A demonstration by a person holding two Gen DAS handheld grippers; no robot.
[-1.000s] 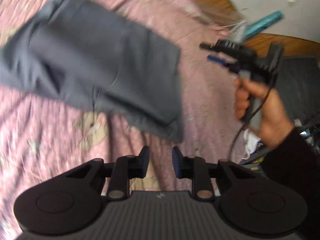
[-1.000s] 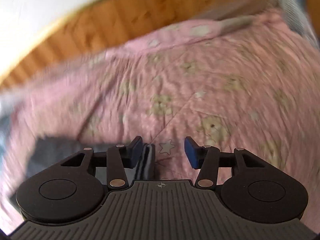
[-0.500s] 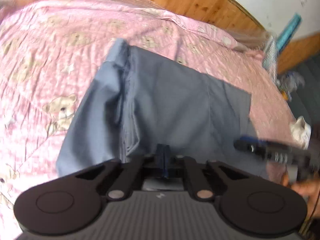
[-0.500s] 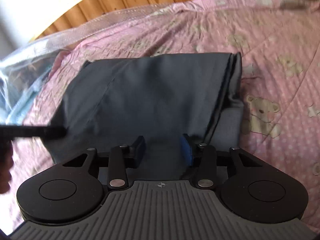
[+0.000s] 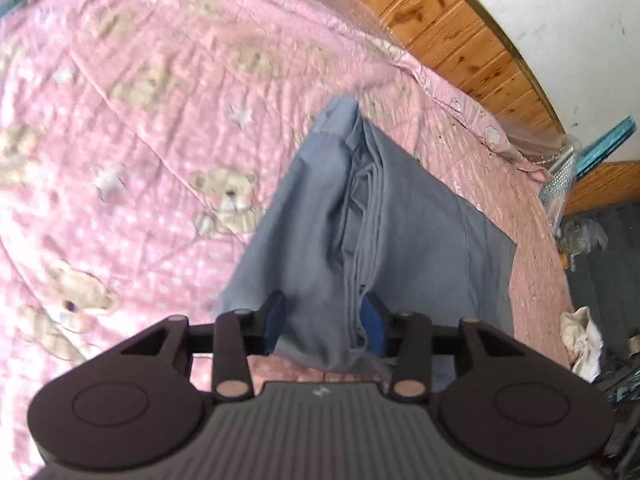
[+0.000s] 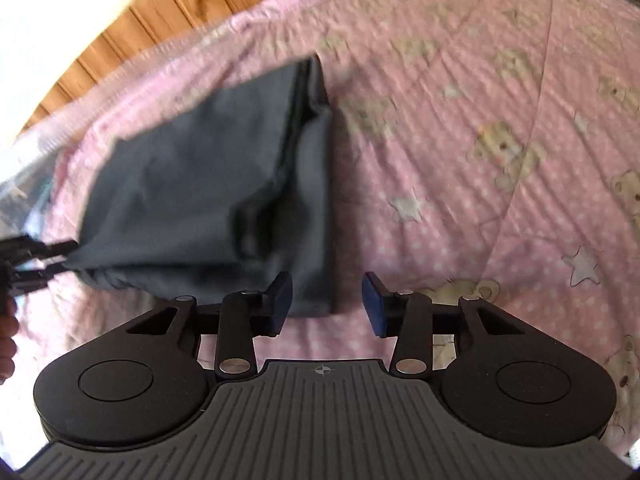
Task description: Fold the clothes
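While agape, both claws (image 5: 326, 326) (image 6: 327, 307) empty.

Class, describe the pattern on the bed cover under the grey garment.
Pink bed cover with white dots, teddy bears and stars; clearest in the right wrist view.

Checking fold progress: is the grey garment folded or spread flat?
Folded: the grey garment lies on the pink quilt with stacked layered edges along one side.

Your garment (image 5: 400, 224): matt grey-blue woven cloth, smooth w/ soft creases. Quilt (image 5: 140, 140): pink stitched cotton, puckered, matt. Your grippers (image 5: 324, 324) (image 6: 326, 306): matt black plastic, ribbed bodies, blue rubbery pads (image 6: 374, 306), shiny metal pivots. Headboard (image 5: 460, 40): knotty varnished wood, semi-gloss.
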